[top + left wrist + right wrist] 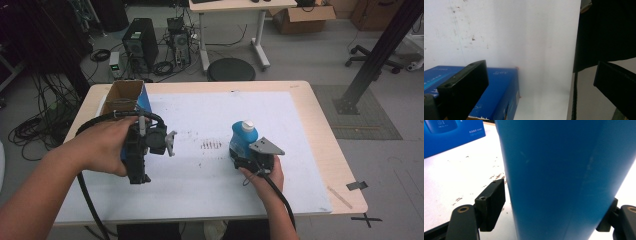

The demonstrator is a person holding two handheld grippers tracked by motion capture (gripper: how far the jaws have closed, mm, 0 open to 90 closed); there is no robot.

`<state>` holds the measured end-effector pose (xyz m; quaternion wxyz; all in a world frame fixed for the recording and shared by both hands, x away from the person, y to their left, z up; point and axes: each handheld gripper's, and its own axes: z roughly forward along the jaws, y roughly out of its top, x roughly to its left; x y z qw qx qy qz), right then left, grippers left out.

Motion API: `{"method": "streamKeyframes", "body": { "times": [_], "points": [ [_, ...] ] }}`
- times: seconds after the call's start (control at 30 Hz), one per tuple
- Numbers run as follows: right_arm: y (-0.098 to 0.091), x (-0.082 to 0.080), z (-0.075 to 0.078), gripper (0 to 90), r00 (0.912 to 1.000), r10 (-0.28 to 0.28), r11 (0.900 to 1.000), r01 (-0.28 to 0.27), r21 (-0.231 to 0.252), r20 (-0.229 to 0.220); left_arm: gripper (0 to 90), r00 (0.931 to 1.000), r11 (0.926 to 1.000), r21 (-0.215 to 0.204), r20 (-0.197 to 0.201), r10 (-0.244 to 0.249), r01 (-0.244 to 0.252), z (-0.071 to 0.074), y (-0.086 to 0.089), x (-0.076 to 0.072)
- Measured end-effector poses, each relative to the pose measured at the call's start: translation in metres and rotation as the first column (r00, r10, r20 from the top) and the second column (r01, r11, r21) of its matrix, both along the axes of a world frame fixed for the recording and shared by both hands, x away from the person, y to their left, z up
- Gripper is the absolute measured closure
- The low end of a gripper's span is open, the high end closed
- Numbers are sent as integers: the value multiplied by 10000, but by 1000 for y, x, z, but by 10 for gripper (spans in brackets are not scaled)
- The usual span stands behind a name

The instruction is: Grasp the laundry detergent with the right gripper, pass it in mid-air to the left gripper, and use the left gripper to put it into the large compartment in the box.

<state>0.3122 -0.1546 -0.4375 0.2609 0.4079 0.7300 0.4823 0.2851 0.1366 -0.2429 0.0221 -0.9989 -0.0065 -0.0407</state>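
Right gripper (pixel 239 159): your right hand (pixel 264 176) holds it low near the table's right half, toward the near edge. Its jaws sit on either side of the blue bottle (pixel 243 140). In the right gripper view the bottle (pixel 564 177) stands between the jaws; a narrow gap shows at the left jaw, the right jaw is mostly hidden behind the bottle, so you cannot tell whether the pads press it.

Bottle: blue, white cap, upright on the white mat (pixel 210 115), right of the mat's middle.

Left gripper (pixel 172 144): your left hand (pixel 107 145) holds it above the mat's left part, jaws pointing toward the middle. In the left gripper view the jaws stand spread, with nothing between them but mat (pixel 524 45) below.

Box (pixel 125 97): open cardboard box with blue sides, at the table's far left corner, just beyond the left gripper. Its blue side (pixel 499 92) shows under the left jaw in the left gripper view.

Mat: white, covers most of the tabletop (pixel 320 125); dark specks (pixel 211 146) lie near its middle, between the two grippers.
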Motion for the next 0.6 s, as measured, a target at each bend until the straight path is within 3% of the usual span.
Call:
{"method": "streamKeyframes", "body": {
  "times": [0.6],
  "points": [
    [1, -1, -2, 316, 9999, -109, 9999, 109, 12, 109, 3, 10000, 10000, -19, 21, -58, 58, 0, -3, 1]
  ]
}}
